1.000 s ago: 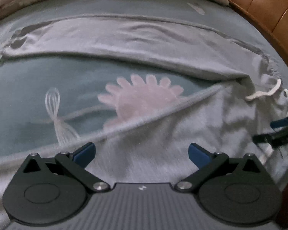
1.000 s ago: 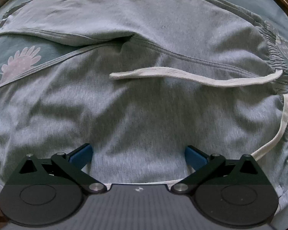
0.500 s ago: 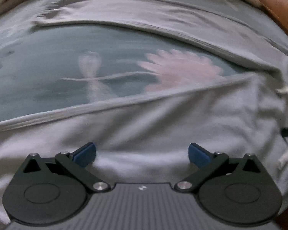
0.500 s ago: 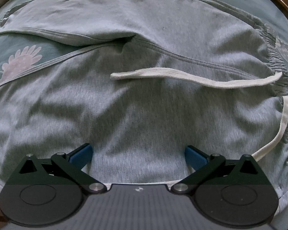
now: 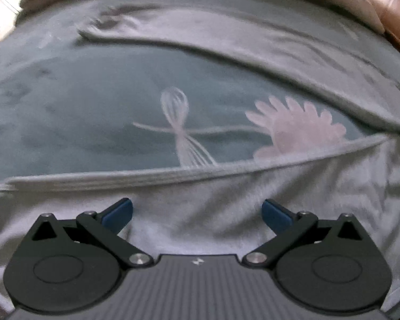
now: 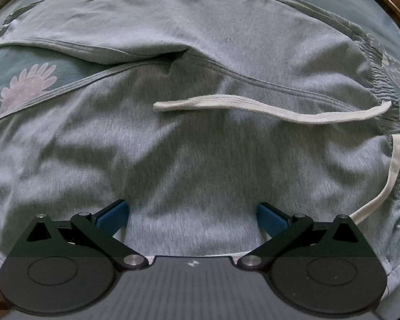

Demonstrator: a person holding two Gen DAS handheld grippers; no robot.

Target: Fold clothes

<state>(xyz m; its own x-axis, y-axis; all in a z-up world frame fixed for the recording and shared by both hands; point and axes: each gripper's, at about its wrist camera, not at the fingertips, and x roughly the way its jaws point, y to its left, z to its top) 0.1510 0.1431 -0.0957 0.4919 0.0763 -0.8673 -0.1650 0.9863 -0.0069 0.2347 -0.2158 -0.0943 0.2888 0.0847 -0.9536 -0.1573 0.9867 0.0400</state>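
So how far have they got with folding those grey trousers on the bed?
Barely started. Done: the grey trousers lie spread flat on the bedspread, legs apart in a V, the white drawstring loose on top. In hand: nothing is gripped; the left gripper and right gripper are both open over the near leg. Left: every fold, probably starting with one leg brought over the other.
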